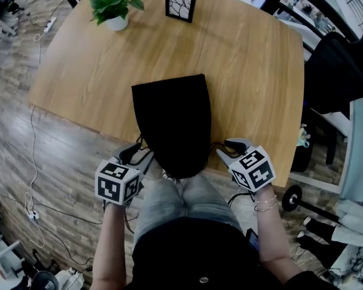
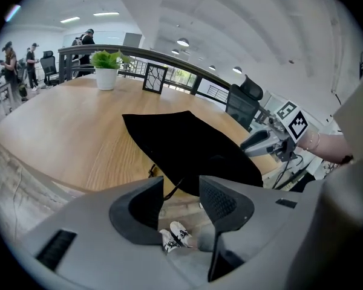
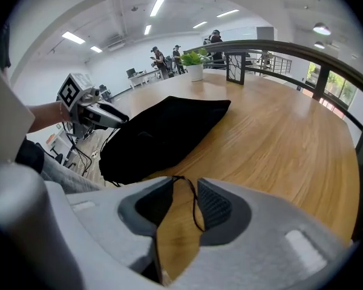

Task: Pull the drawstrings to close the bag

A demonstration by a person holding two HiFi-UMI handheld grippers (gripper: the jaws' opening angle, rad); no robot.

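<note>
A black drawstring bag point(image 1: 172, 122) lies flat on the wooden table point(image 1: 254, 71), its mouth end hanging over the near edge toward my lap. My left gripper point(image 1: 137, 154) sits at the left side of the mouth, my right gripper point(image 1: 231, 147) at the right side. In the left gripper view the jaws point(image 2: 181, 189) stand apart with a thin black drawstring point(image 2: 175, 188) running loose through the gap from the bag point(image 2: 187, 144). In the right gripper view the jaws point(image 3: 184, 189) also stand apart, and the other drawstring point(image 3: 194, 208) lies slack between them, not pinched.
A potted plant point(image 1: 115, 8) and a small black-and-white picture frame point(image 1: 180, 5) stand at the table's far side. A black chair point(image 1: 333, 71) is at the right. The table's near edge runs just past both grippers, with my legs below.
</note>
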